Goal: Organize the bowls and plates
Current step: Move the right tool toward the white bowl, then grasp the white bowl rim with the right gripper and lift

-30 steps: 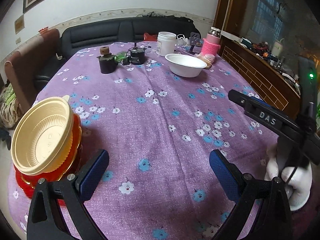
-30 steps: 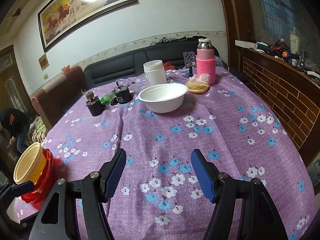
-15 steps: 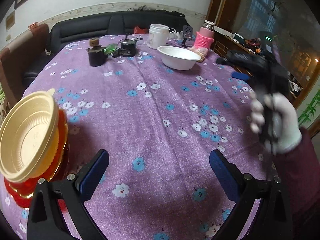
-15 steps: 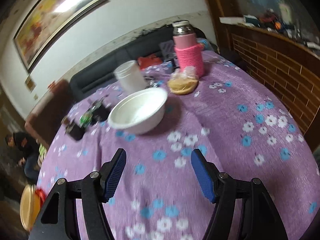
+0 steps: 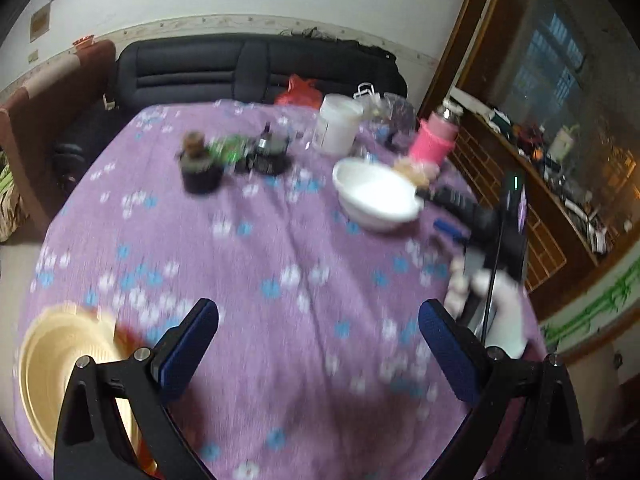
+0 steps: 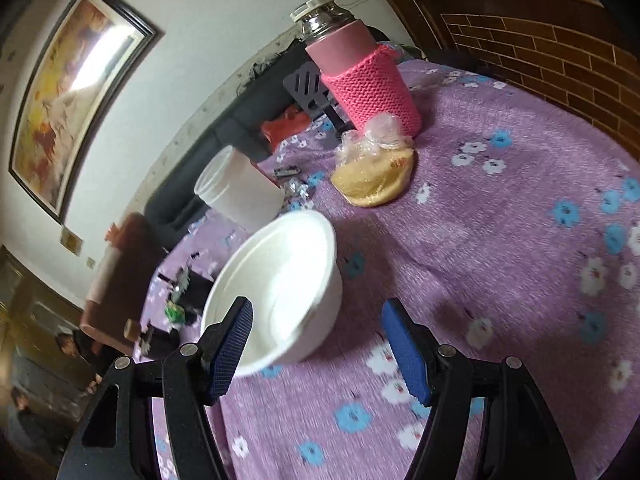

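Observation:
A white bowl (image 6: pixel 280 284) stands on the purple flowered tablecloth; it also shows in the left wrist view (image 5: pixel 374 194). My right gripper (image 6: pixel 320 350) is open, tilted, with its left pad at the bowl's near rim and the right pad outside the bowl. It shows in the left wrist view (image 5: pixel 452 212) beside the bowl. A stack of cream and red bowls (image 5: pixel 60 360) sits at the table's near left. My left gripper (image 5: pixel 318 354) is open and empty, to the right of that stack.
A pink flask (image 6: pixel 360 72), a wrapped bun (image 6: pixel 374 176) and a white tub (image 6: pixel 240 188) stand behind the white bowl. Dark jars (image 5: pixel 200 164) sit at the table's back. A brick wall (image 6: pixel 540 44) runs along the right.
My right gripper has moved forward and tilted, closing in on the white bowl. My left gripper has drawn back and swung, so the stacked bowls now sit lower left.

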Tool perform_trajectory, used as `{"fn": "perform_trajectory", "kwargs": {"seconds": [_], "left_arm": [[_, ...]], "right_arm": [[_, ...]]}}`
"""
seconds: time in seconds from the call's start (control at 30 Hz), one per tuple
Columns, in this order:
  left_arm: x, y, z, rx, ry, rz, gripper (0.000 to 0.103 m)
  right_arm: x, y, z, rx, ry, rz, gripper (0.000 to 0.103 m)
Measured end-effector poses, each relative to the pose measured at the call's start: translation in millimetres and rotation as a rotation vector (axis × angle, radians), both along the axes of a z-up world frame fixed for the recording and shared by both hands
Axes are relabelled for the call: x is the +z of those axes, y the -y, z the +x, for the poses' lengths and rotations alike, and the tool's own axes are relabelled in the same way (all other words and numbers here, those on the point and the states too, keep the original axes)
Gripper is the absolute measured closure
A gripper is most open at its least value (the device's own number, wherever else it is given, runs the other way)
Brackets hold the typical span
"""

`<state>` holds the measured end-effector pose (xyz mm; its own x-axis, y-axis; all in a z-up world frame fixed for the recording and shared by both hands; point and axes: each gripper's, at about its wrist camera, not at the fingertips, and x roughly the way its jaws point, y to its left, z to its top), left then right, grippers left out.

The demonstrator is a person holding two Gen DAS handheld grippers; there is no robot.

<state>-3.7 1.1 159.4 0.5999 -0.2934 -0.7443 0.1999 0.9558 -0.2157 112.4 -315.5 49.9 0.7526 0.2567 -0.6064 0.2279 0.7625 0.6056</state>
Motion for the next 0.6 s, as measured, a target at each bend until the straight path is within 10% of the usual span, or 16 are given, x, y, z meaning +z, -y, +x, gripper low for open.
{"fn": "perform_trajectory", "kwargs": {"seconds": [0.27,0.6], "left_arm": [[-9,31,130,0.061,-0.109,-0.012,0.003],[-83,84,217,0.061,-0.259,0.011,0.013]], "right_arm": [[-20,2,21,0.049,0.027,0.052,0.051],[-26,-8,32,0.101,0.012,0.023,0.051]]}}
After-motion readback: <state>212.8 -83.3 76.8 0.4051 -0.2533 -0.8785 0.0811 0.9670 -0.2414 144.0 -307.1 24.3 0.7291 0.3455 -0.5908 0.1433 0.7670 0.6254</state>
